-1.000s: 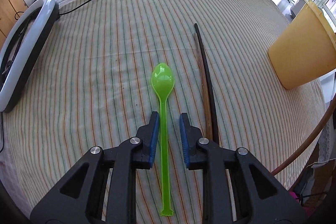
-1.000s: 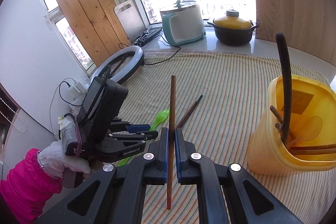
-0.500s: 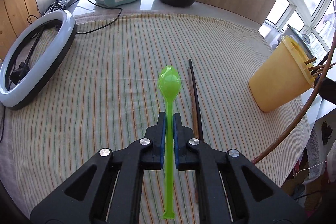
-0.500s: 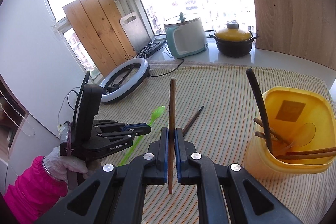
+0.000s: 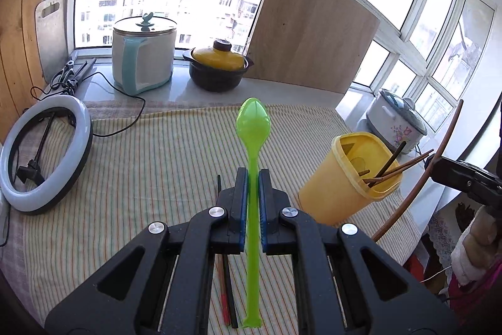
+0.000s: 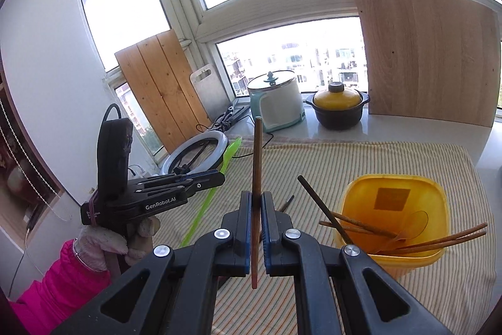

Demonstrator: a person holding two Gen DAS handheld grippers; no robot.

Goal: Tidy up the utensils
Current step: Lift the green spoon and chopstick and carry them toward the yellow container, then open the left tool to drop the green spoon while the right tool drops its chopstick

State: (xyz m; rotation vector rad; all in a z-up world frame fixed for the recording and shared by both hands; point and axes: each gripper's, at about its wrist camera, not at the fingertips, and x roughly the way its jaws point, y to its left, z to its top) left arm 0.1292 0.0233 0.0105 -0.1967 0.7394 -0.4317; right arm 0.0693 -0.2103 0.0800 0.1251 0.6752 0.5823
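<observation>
The yellow tub [image 6: 392,244] at four o'clock already held several utensils. The left claw [image 5: 252,190] pinched a green spoon [image 5: 253,127], the right claw [image 6: 257,209] a chopstick [image 6: 257,153]; two chopsticks [image 5: 226,297] remained on the worktop [image 5: 141,153].

Looks like somebody's home kitchen corner or an enclosed balcony, pretty high up, since you can see apartment blocks through the big windows [image 5: 175,5]. The sill's got an electric cooker [image 5: 142,55], a black clay pot with a yellow lid [image 5: 218,68] and a flowery rice cooker [image 5: 397,124]. There's a striped tablecloth [image 5: 141,165] on the table, a cutting board [image 6: 208,90] leaning by the glass, and a ring light [image 5: 40,153] lying off to the side.
</observation>
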